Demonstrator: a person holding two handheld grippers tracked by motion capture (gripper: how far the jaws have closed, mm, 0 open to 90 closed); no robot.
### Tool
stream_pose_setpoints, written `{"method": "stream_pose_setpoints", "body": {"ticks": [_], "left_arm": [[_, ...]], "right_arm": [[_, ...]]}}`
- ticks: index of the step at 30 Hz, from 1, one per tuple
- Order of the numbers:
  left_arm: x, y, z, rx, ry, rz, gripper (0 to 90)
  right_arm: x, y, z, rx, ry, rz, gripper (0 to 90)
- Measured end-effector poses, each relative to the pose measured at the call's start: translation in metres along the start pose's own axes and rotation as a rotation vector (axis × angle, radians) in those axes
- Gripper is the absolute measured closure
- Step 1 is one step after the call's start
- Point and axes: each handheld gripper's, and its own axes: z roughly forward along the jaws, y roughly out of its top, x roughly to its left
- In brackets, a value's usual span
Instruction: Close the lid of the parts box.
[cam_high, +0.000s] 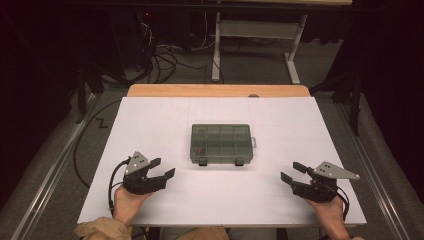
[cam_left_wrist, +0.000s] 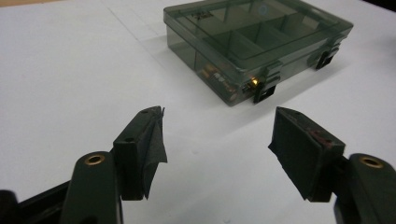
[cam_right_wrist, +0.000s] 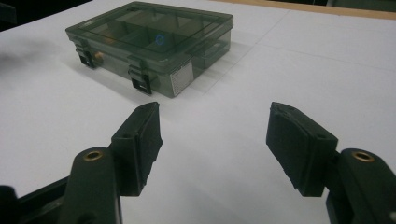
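Observation:
A smoky-green clear compartment box (cam_high: 221, 144) lies shut in the middle of the white table, its two black latches facing the person. My left gripper (cam_high: 162, 168) rests at the front left, held in a hand, jaws open and empty, aimed toward the box (cam_left_wrist: 254, 42). My right gripper (cam_high: 293, 171) sits at the front right, also open with nothing between its pads. The box (cam_right_wrist: 149, 44) is ahead and to the left in the right gripper view. Small brass parts show through its wall near a latch (cam_left_wrist: 264, 91).
The white table surface (cam_high: 150, 120) has a wooden strip (cam_high: 215, 90) along its far edge. Beyond it stand a desk frame (cam_high: 260, 35) and tangled cables (cam_high: 165, 57) on the floor. Bare white surface surrounds the box on all sides.

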Motion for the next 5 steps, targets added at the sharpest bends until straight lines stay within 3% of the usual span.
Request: {"method": "stream_pose_setpoints", "body": {"ticks": [5], "left_arm": [[0.001,0.0012,-0.0014,-0.008,0.006,0.007,34.1]], "right_arm": [[-0.0001,0.0,-0.0007,-0.008,-0.004,0.007,36.2]]}}
